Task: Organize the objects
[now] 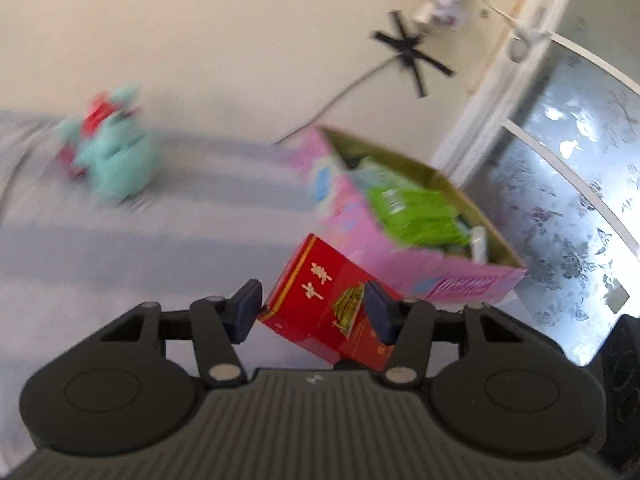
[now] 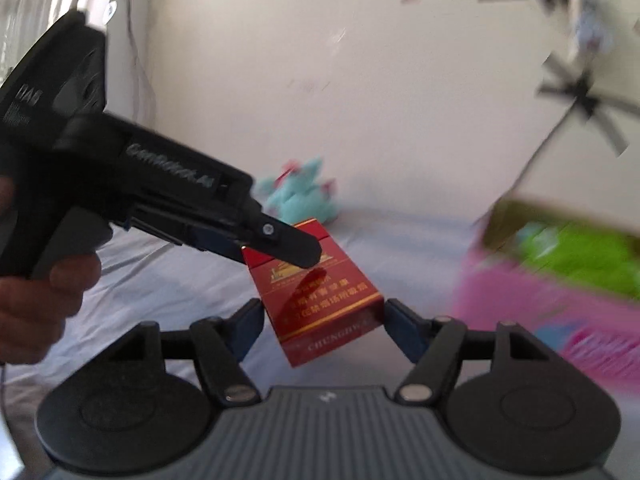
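A red cigarette pack (image 1: 312, 280) with gold print hangs tilted above the pale bed sheet (image 1: 140, 240). In the left wrist view my left gripper (image 1: 314, 306) is shut on it, with a blue pad against each side. The right wrist view shows the same pack (image 2: 320, 300) between the pads of my right gripper (image 2: 324, 314), which press its lower end. There my left gripper (image 2: 286, 250) comes in from the left and clamps the pack's upper end, with a hand (image 2: 44, 292) on its grip. Both views are blurred.
An open pink carton (image 1: 360, 232) holding green packets (image 1: 416, 212) stands on the bed to the right of the pack. A teal plush toy (image 1: 116, 156) sits by the wall at the back left. A window with patterned glass (image 1: 580, 200) is at the right.
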Demonstrator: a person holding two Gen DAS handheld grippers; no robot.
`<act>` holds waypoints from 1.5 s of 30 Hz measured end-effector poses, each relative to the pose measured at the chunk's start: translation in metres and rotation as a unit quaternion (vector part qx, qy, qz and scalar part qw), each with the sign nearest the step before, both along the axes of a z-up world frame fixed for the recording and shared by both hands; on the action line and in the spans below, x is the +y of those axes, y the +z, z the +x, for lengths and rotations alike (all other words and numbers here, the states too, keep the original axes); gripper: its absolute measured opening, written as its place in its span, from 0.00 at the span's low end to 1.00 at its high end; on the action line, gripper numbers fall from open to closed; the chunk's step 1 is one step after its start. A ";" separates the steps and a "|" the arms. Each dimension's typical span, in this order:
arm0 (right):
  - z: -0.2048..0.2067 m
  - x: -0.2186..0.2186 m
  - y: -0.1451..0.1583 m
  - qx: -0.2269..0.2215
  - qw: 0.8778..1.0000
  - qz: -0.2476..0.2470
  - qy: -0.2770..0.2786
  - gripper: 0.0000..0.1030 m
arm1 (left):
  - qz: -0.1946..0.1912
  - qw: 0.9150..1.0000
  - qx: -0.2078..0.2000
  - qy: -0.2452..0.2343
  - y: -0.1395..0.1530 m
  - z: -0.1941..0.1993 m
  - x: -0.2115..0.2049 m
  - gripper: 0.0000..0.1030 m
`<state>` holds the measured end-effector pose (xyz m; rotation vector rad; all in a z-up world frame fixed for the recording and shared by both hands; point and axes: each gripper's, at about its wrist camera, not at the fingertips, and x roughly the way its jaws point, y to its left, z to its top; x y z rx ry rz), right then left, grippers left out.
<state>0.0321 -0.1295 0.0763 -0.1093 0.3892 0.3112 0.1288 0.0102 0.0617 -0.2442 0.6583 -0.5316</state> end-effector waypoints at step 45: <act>0.062 0.009 0.041 0.000 0.998 0.029 -0.048 0.73 | 0.165 0.970 -0.058 0.168 0.017 0.019 0.025 0.65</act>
